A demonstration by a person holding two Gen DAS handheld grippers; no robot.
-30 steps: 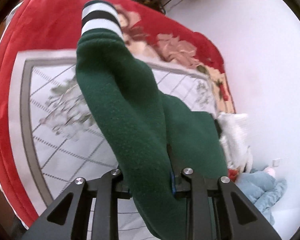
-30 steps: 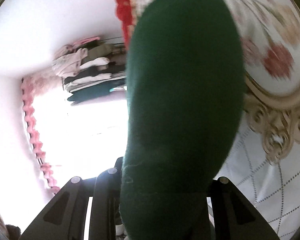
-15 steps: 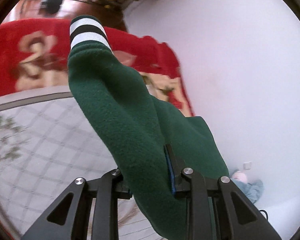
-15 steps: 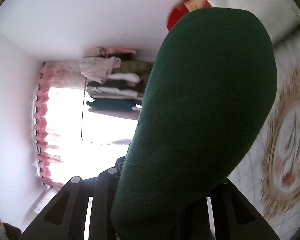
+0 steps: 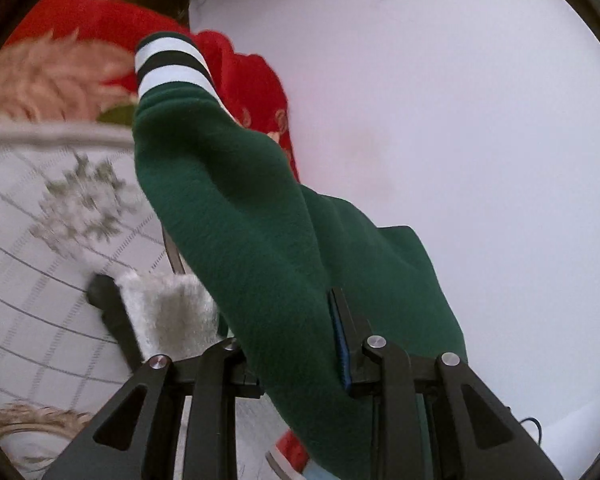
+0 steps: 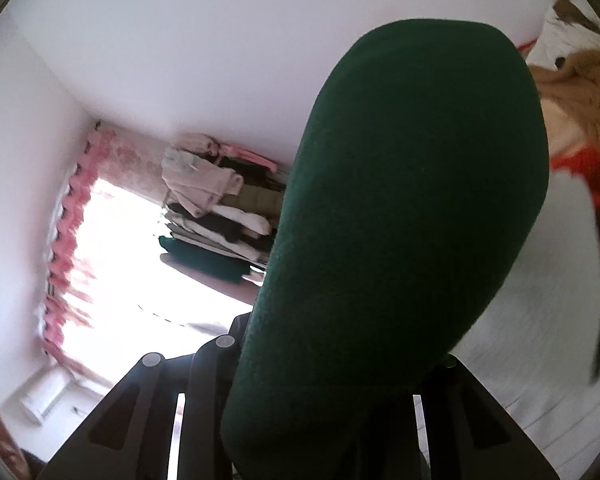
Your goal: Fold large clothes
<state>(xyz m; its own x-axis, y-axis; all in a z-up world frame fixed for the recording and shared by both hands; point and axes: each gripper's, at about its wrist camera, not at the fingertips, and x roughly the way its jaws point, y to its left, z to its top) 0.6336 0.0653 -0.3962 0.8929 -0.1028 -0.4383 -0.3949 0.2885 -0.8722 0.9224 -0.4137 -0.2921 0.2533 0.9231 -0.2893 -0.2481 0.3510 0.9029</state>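
Left gripper [image 5: 296, 344]: jaws closed on a thick fold of the green fleece garment [image 5: 260, 248]; the cloth bunches between the pads and spills over them on both sides. Held thus, I judge, to carry one edge clear of the bed for laying out.

Right gripper [image 6: 332, 360]: jaws hidden under the same green fleece [image 6: 400, 220], which drapes over and swallows the fingers. The cloth wells up from between them, so a grip on it seems likely, though the pads themselves cannot be seen.

Green fleece garment: hangs in the air from both grippers, above the bedspread [image 5: 40, 280], not lying flat on it. Folding itself does not appear begun.

Striped cuff [image 5: 172, 64]: white and dark bands at the far end of the sleeve, beyond the left gripper's hold, trailing free over the bedspread.

White fluffy item [image 5: 168, 312]: beside the garment, just left of the left gripper; a dark object [image 5: 112, 320] touches it. Kind unclear.

Red blanket [image 5: 252, 80]: behind the cuff, at the far edge of the bedspread.

Rack of hung clothes [image 6: 216, 216]: left of the garment in the right wrist view, by the pink-curtained window [image 6: 72, 232].
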